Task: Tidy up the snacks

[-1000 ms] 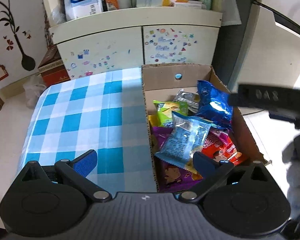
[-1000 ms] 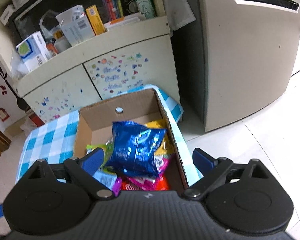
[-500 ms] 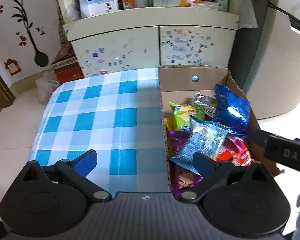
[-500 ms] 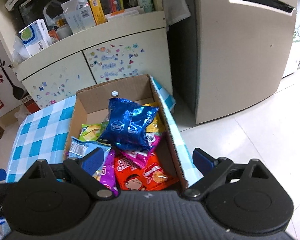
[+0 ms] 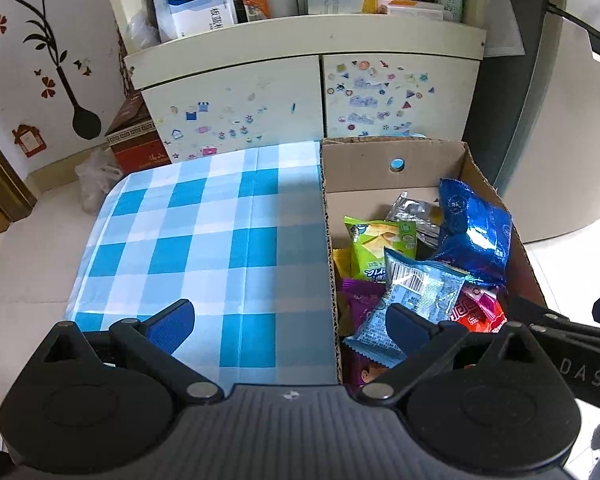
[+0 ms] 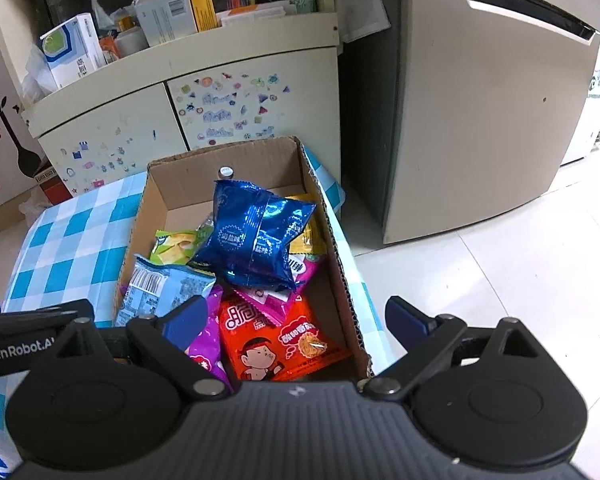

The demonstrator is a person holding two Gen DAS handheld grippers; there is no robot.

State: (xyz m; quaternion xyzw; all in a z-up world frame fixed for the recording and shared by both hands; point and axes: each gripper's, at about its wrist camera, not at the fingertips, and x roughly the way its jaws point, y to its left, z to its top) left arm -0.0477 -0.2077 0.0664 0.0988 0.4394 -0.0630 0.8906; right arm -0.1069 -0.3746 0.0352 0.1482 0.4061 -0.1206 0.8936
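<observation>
checked tablecloth (image 5: 204,240) bare | cardboard box (image 6: 332,216) beside fridge (image 6: 480,100) | both grippers' fingers apart, empty

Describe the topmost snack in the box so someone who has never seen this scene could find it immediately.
Start at the open brown cardboard box standing on the blue-and-white checked tablecloth. On top of the heap of snack packets inside lies a puffy, shiny dark blue foil bag. It is the only deep blue metallic packet; its neighbours are green, pale blue, purple, pink and red.
</observation>
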